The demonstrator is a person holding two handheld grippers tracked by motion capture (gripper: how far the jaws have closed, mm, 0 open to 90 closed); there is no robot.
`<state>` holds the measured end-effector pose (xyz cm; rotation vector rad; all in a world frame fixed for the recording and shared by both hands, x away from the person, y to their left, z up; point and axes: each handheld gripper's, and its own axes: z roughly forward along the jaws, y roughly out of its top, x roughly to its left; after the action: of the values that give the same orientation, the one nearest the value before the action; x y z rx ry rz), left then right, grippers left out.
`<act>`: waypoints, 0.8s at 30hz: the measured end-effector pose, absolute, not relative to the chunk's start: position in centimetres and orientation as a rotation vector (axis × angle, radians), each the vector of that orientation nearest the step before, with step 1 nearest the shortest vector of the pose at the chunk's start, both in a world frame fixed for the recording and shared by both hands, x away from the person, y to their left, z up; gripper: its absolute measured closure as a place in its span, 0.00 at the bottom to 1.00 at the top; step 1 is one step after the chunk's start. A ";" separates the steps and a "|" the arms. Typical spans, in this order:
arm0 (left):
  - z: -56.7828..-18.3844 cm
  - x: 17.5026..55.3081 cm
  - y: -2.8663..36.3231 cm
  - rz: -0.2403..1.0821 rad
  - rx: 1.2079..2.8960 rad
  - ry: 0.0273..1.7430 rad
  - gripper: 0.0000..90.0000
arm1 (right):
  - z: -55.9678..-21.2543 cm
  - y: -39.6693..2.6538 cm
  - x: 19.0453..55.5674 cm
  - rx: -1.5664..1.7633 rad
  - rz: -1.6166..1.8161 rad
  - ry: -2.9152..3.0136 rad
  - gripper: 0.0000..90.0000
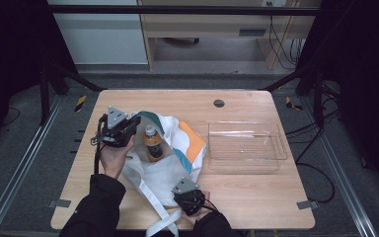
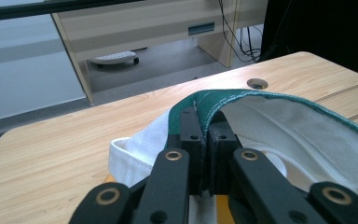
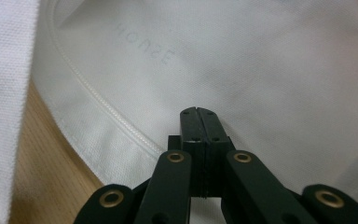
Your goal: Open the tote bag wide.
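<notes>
One wooden table (image 1: 128, 98) carries a white tote bag (image 1: 170, 168) near its middle, a bottle (image 1: 152, 143) upright inside. Left gripper (image 2: 204, 116) pinches the bag's green rim (image 2: 270, 95); right gripper (image 3: 199, 112), jaws together, rests on the near cloth.

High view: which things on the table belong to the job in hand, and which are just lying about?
In the job:
tote bag
bottle standing in the bag
left gripper shut on the bag's green rim
right gripper shut, against the bag

Lying about:
clear tray
</notes>
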<state>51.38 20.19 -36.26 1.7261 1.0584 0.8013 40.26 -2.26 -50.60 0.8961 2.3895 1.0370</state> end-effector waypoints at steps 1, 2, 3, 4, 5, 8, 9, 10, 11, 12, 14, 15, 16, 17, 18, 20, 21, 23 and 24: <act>-36.4 51.5 20.2 0.799 1.726 1.060 0.97 | -50.6 -2.2 40.3 0.895 1.037 2.389 1.00; -36.4 51.5 20.2 0.799 1.726 1.060 0.97 | -50.6 -2.2 40.3 0.896 1.037 2.388 1.00; -36.6 51.8 20.1 0.794 1.730 1.069 0.97 | -50.6 -2.2 40.3 0.897 1.037 2.387 1.00; -36.7 52.0 20.1 0.795 1.735 1.071 0.97 | -50.6 -2.2 40.3 0.899 1.036 2.388 1.00; -36.7 52.0 20.1 0.795 1.735 1.071 0.97 | -50.6 -2.2 40.3 0.899 1.036 2.388 1.00; -37.3 52.3 20.1 0.798 1.745 1.080 0.97 | -50.6 -2.2 40.3 0.897 1.036 2.387 1.00; -37.6 52.5 20.2 0.795 1.745 1.089 0.97 | -50.6 -2.2 40.3 0.900 1.037 2.387 1.00; -37.6 52.5 20.2 0.795 1.745 1.089 0.97 | -50.6 -2.2 40.3 0.897 1.038 2.387 1.00; -37.9 52.7 20.4 0.785 1.744 1.097 0.97 | -50.6 -2.2 40.3 0.898 1.038 2.387 1.00; -38.0 52.7 20.5 0.783 1.744 1.099 0.97 | -50.6 -2.2 40.3 0.899 1.038 2.387 1.00; -38.2 52.8 20.6 0.781 1.748 1.102 0.97 | -50.6 -2.2 40.3 0.896 1.039 2.386 1.00; -38.4 52.9 20.6 0.781 1.746 1.103 0.97 | -50.6 -2.2 40.3 0.895 1.039 2.387 1.00; -38.5 52.9 20.7 0.782 1.747 1.103 0.97 | -50.6 -2.2 40.3 0.895 1.039 2.387 1.00; -38.6 52.9 20.7 0.781 1.750 1.104 0.97 | -50.6 -2.2 40.3 0.895 1.040 2.387 1.00; -38.8 53.0 20.7 0.779 1.750 1.106 0.97 | -50.6 -2.2 40.3 0.896 1.040 2.387 1.00; -39.1 53.1 20.8 0.776 1.755 1.112 0.97 | -50.6 -2.2 40.3 0.897 1.039 2.386 1.00; -39.2 53.1 20.8 0.775 1.755 1.115 0.97 | -50.6 -2.2 40.3 0.896 1.039 2.386 1.00; -39.4 53.2 20.8 0.774 1.758 1.118 0.97 | -50.6 -2.2 40.3 0.895 1.040 2.386 1.00; -39.7 53.4 20.8 0.772 1.764 1.125 0.97 | -50.6 -2.2 40.3 0.895 1.040 2.386 1.00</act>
<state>53.41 20.82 -39.71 1.7642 1.1249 0.7717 40.30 -2.17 -50.64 0.8951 2.3859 1.0399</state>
